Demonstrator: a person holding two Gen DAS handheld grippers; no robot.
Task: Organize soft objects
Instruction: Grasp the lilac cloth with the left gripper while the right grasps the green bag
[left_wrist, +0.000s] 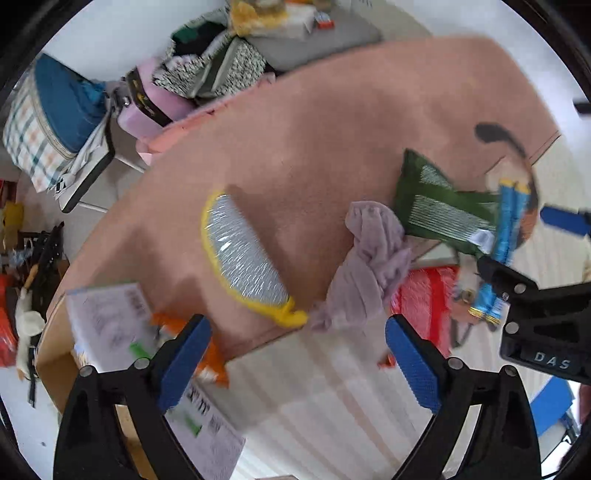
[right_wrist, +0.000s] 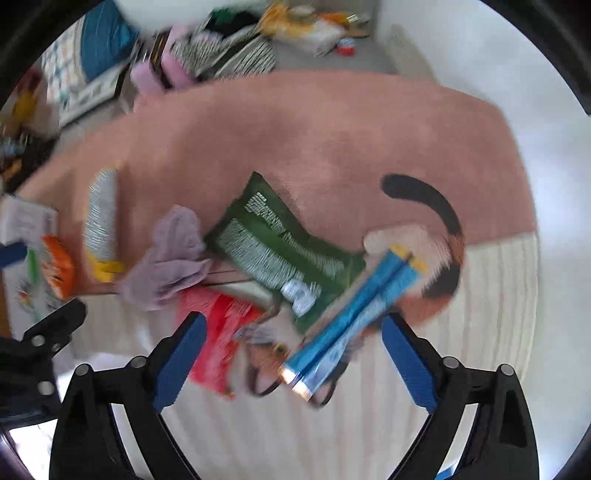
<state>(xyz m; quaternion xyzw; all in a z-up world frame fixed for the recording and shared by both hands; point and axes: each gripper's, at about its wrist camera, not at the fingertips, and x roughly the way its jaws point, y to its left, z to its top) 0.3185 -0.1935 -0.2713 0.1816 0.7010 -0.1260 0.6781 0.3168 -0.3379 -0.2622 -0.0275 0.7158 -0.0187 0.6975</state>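
Below both grippers, a pink rug carries the soft objects. Left gripper: jaws wide, nothing between them, above a lilac cloth crumpled at the rug's near edge, with a yellow-trimmed silver pouch just to its left. Right gripper: jaws wide, empty, above a blue packet that overlaps a green packet and a red packet. Motion blur makes all printing unreadable. An orange packet lies half hidden at the left edge; far clutter is indistinct.
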